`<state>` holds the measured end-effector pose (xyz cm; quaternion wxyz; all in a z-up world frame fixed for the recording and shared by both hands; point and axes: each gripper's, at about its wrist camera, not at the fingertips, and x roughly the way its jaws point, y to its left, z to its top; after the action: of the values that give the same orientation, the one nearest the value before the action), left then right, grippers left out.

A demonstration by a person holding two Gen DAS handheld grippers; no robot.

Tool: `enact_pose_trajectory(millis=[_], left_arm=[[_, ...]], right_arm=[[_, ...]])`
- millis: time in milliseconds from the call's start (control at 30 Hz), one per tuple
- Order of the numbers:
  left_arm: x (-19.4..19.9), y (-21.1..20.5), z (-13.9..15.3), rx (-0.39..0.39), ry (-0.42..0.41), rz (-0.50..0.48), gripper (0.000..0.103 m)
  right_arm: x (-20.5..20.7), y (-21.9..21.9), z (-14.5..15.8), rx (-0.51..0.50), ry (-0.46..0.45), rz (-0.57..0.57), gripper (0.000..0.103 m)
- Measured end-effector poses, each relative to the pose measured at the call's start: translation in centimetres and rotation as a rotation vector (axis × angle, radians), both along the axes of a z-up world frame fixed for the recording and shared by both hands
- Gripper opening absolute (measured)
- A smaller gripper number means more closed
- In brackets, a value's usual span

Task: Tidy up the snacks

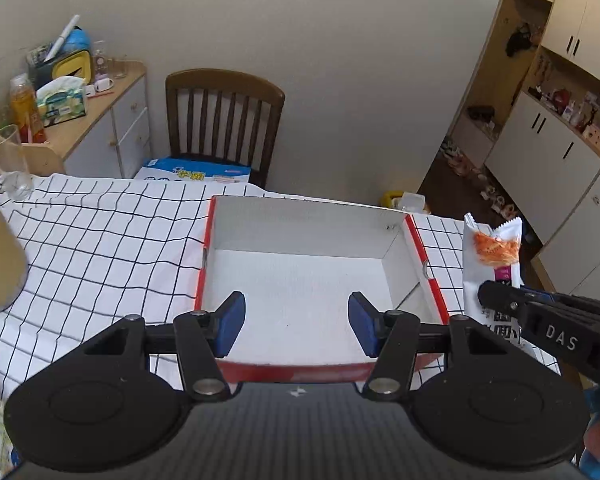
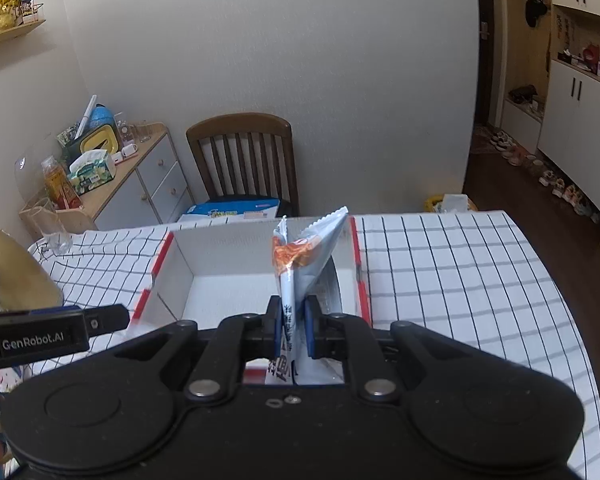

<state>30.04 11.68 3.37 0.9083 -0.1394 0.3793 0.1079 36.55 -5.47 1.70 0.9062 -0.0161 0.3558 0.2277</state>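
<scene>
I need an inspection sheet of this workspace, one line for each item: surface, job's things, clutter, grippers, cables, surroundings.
Surface: table under a white tablecloth with black grid lines, wrinkled at its far left.
Job's things: white snack packet with an orange picture, held upright at the box's near right side; open red-edged box, white inside, nothing seen in it.
Clutter: drinking glass and gold bottle at the table's left.
Grippers: left gripper open, nothing between its blue pads; right gripper shut on the packet.
Cables: nothing seen.
Surroundings: wooden chair, blue-and-white package on it, crowded side cabinet, wall cupboards, shoes on the floor.
</scene>
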Motion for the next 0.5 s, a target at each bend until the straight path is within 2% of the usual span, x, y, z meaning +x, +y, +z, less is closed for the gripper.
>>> enact_pose_trajectory(millis=[100,167,300,500], left_arm=[[0.5,0.1,-1.2,0.009,0.048,0.000,0.056],[-0.4,0.7,-2.2,-0.030,0.065,-0.005,0.056],[-1.3,2.2,-5.3,-0.107,0.147,0.026,0.055],[-3.3,3.5,-9.4,-0.138,0.222,0.038,0.056]], right_arm=[[1.4,0.8,-0.4,-0.016,0.000,0.005,0.009],[2.2,1.0,-0.9,-0.013,0.011,0.008,0.009],[2.8,0.5,-1.8,0.005,0.039,0.020,0.009],[3.1,-0.1,-3.4,0.001,0.086,0.012,0.009]])
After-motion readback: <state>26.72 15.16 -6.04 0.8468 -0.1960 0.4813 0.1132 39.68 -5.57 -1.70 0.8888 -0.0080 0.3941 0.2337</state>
